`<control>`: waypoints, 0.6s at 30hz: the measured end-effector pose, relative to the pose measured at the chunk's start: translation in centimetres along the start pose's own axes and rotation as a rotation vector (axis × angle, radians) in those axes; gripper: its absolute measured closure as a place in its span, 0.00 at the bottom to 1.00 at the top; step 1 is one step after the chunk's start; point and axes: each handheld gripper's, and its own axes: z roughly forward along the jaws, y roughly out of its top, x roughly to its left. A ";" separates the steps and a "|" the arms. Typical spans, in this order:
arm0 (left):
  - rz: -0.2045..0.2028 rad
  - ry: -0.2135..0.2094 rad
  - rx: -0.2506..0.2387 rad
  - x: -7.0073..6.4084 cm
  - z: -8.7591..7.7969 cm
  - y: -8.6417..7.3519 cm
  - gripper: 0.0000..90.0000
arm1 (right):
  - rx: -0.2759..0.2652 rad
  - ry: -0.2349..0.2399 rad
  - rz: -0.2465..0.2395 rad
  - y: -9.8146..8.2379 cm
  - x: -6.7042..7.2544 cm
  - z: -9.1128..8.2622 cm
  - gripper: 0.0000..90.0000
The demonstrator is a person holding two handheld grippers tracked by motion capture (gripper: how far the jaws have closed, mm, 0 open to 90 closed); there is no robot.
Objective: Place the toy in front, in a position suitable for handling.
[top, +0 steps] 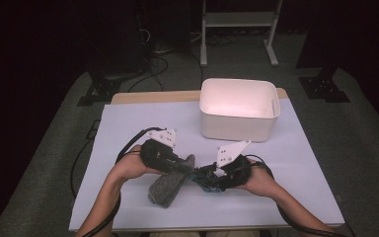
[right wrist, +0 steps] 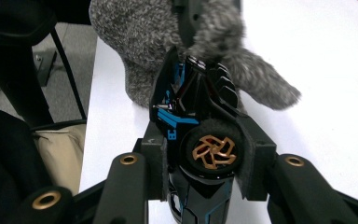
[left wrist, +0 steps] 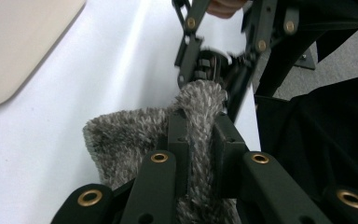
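Sock (top: 167,190) and toy car (top: 208,181) (both gripped) near table (top: 128,217) front edge.

A sock (top: 167,186) is being held near the table's (top: 128,128) front edge by the left gripper (top: 190,167), a toy car (top: 208,180) apparently being pressed against its end from the right by the right gripper (top: 206,177), while a bin (top: 238,109) is standing behind them.

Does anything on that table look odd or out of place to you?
One thing: the black toy car in the right gripper noses into the fuzzy grey sock that the left gripper pinches. The white bin sits squarely.
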 end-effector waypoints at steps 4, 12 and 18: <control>0.005 -0.014 0.009 -0.1 0.5 0.0 0.89 | -0.024 -0.002 0.017 -0.7 0.0 -0.6 0.67; 0.035 -0.033 0.012 -0.3 1.1 1.4 0.89 | -0.042 0.001 0.007 -1.1 0.0 -0.8 0.67; 0.059 -0.023 0.039 -0.6 1.2 2.8 0.90 | -0.054 -0.002 0.007 -1.3 0.1 -0.8 0.67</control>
